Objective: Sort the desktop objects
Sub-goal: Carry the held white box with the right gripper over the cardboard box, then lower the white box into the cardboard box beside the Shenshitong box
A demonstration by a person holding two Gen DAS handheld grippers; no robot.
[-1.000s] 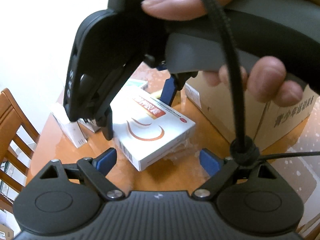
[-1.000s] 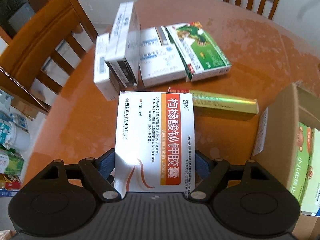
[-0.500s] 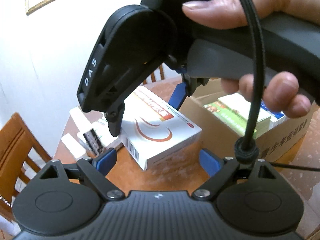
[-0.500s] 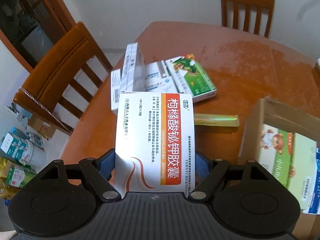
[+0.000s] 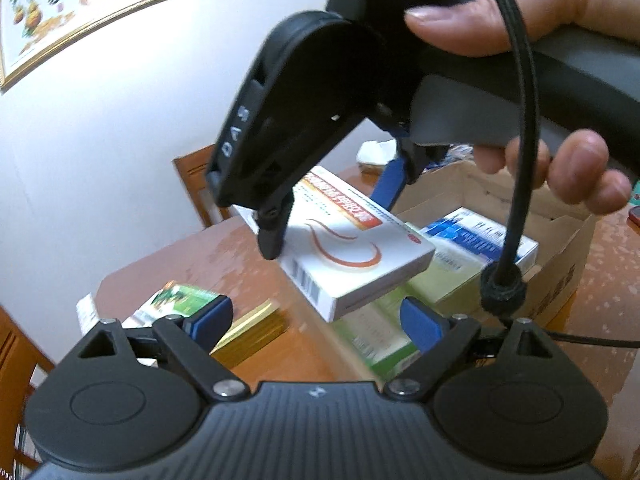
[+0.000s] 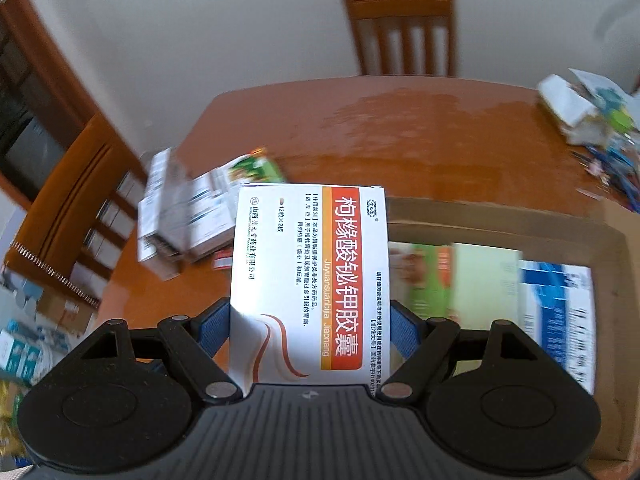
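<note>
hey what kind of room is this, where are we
Probably a home dining room: a round wooden table with a wooden chair against a plain wall, and a framed picture hanging above.

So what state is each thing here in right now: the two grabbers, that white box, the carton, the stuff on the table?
Right gripper: shut on the white medicine box.
White medicine box: held in the air, near the carton's edge.
Left gripper: open, empty.
Cardboard carton: open, some boxes already lying inside.
Gold box: lying flat on the table.
Pile of boxes: loose on the table, unsorted.
</note>
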